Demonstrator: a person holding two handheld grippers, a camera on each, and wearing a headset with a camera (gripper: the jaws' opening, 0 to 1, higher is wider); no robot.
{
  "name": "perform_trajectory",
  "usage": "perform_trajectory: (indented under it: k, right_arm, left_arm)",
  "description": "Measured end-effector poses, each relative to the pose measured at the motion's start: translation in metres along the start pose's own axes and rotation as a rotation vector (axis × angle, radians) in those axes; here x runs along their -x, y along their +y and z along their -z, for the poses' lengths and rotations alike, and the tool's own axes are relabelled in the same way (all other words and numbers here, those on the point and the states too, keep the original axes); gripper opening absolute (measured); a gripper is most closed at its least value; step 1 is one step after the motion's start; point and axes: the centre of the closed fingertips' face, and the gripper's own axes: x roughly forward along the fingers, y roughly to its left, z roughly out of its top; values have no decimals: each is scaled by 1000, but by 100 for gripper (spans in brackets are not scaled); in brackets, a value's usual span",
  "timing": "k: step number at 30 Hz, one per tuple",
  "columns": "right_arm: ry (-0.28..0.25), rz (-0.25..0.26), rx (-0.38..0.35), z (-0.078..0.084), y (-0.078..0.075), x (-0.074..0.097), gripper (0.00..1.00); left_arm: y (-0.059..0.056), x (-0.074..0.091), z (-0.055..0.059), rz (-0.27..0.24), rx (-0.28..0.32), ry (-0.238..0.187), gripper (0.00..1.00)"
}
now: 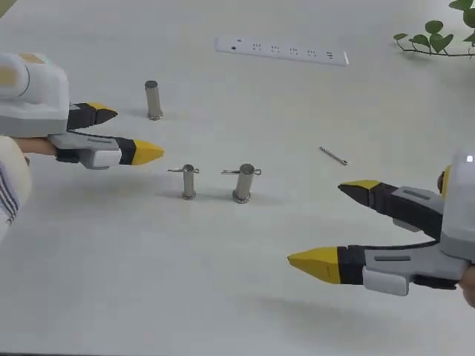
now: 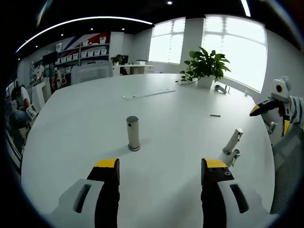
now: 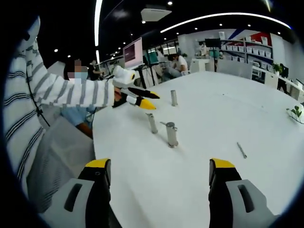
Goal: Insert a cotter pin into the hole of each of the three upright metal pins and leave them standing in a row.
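Observation:
Three upright metal pins stand on the white table. The far pin (image 1: pixel 153 99) (image 2: pixel 133 134) (image 3: pixel 174 98) has no cotter pin. The two near pins (image 1: pixel 188 182) (image 1: pixel 243 183) each carry a cotter pin through the top; they also show in the right gripper view (image 3: pixel 152 123) (image 3: pixel 171 134) and at the right of the left gripper view (image 2: pixel 233 141). A loose cotter pin (image 1: pixel 333 156) (image 3: pixel 242 150) (image 2: pixel 215 115) lies on the table to the right. My left gripper (image 1: pixel 125 133) (image 2: pixel 161 166) is open, left of the pins. My right gripper (image 1: pixel 326 222) (image 3: pixel 160 165) is open and empty, at the near right.
A white power strip (image 1: pixel 282 50) (image 2: pixel 149 94) lies at the far side of the table. A potted plant (image 1: pixel 438 37) (image 2: pixel 205 67) stands at the far right corner. A striped sleeve (image 3: pixel 57 90) holds the left gripper. Office desks and people sit beyond the table.

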Motion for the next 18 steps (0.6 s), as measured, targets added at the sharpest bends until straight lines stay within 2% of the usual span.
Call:
perform_trajectory:
  k: [10, 13, 18]
  right_arm:
    - [5, 25, -16, 3, -2, 6, 86]
    - [12, 33, -20, 6, -2, 9, 86]
    - [13, 43, -34, 8, -2, 14, 86]
  left_arm:
    - [21, -20, -18, -46, 0, -34, 60]
    - [28, -27, -26, -65, 4, -52, 53]
    - [32, -36, -35, -73, -4, -72, 44]
